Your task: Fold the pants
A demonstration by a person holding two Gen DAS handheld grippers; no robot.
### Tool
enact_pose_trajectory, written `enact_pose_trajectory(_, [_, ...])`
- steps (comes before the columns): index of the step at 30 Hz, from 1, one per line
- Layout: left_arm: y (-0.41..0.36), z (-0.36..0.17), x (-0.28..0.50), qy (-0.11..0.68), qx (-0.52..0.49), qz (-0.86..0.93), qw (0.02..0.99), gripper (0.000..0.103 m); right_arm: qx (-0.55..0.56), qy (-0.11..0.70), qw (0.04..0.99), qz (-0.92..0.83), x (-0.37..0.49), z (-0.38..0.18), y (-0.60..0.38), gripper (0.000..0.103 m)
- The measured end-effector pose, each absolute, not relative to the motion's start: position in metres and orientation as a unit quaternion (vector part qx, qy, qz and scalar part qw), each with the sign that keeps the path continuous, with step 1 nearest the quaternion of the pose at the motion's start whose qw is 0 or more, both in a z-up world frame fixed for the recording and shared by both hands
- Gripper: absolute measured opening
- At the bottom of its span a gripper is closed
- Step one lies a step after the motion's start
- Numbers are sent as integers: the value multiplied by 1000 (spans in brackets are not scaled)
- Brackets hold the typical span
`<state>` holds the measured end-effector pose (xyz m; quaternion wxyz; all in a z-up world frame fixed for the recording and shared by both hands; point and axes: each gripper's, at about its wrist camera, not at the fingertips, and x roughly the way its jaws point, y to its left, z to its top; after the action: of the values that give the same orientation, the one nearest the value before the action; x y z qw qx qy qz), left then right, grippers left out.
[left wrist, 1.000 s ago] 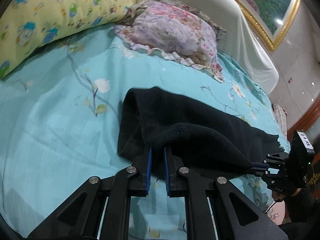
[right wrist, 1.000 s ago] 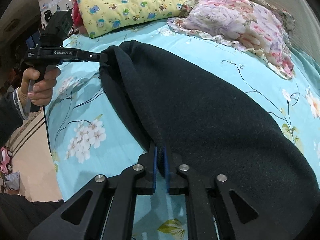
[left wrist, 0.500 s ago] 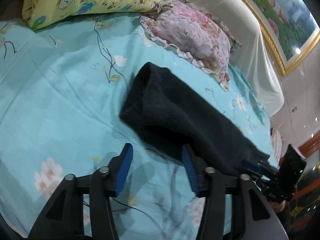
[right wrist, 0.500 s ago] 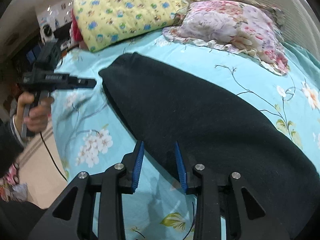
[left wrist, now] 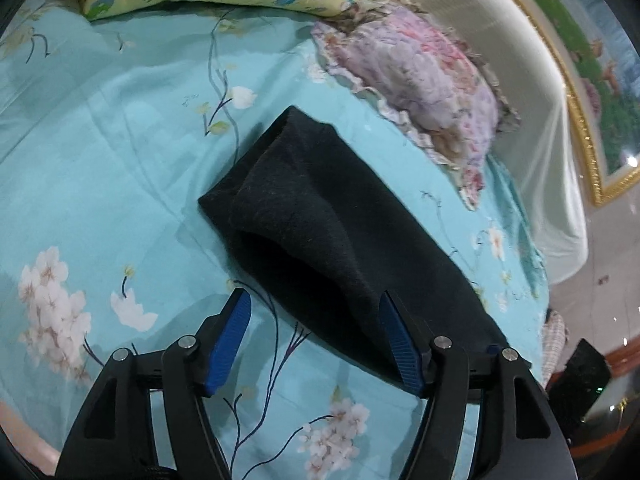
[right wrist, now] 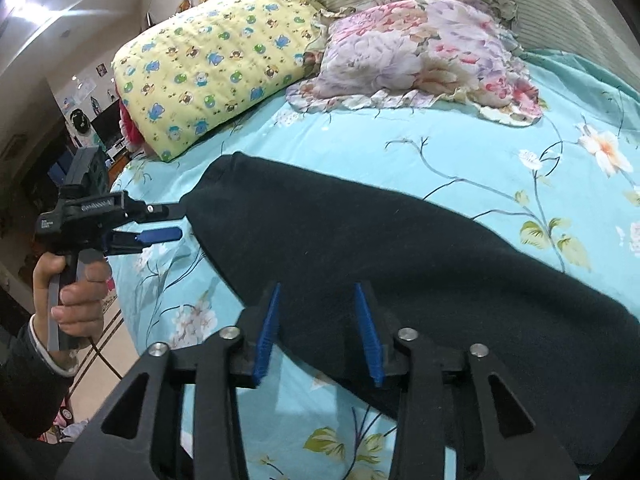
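The black pants (left wrist: 320,220) lie folded in a long strip on the turquoise flowered bed sheet (left wrist: 100,160). My left gripper (left wrist: 314,312) is open and empty, just above the near edge of one end of the pants. In the right wrist view the pants (right wrist: 380,240) stretch from left to lower right. My right gripper (right wrist: 316,304) is open and empty over their near edge. The left gripper (right wrist: 176,222) shows there too, open, beside the left end of the pants.
A yellow cartoon-print pillow (right wrist: 208,64) and a pink floral pillow (right wrist: 420,52) lie at the head of the bed by the padded headboard (left wrist: 500,80). The bed's edge and the floor (right wrist: 104,364) are at the left of the right wrist view.
Both grippers were shut on the pants' edge a second ago. They have opened, let the pants drop onto the sheet, and drawn back a little.
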<state>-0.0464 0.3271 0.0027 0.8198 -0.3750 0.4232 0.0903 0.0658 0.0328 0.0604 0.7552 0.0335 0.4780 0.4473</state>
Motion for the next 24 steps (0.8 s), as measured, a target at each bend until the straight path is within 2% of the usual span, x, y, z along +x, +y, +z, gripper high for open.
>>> enact_pose_trajectory(17, [335, -16, -24, 438, -368, 126, 810, 68, 102, 493, 770, 392, 154, 56, 17, 42])
enact_pose_trajectory(24, [341, -25, -23, 440, -355, 124, 815, 53, 66, 542, 750, 372, 203, 22, 40, 42])
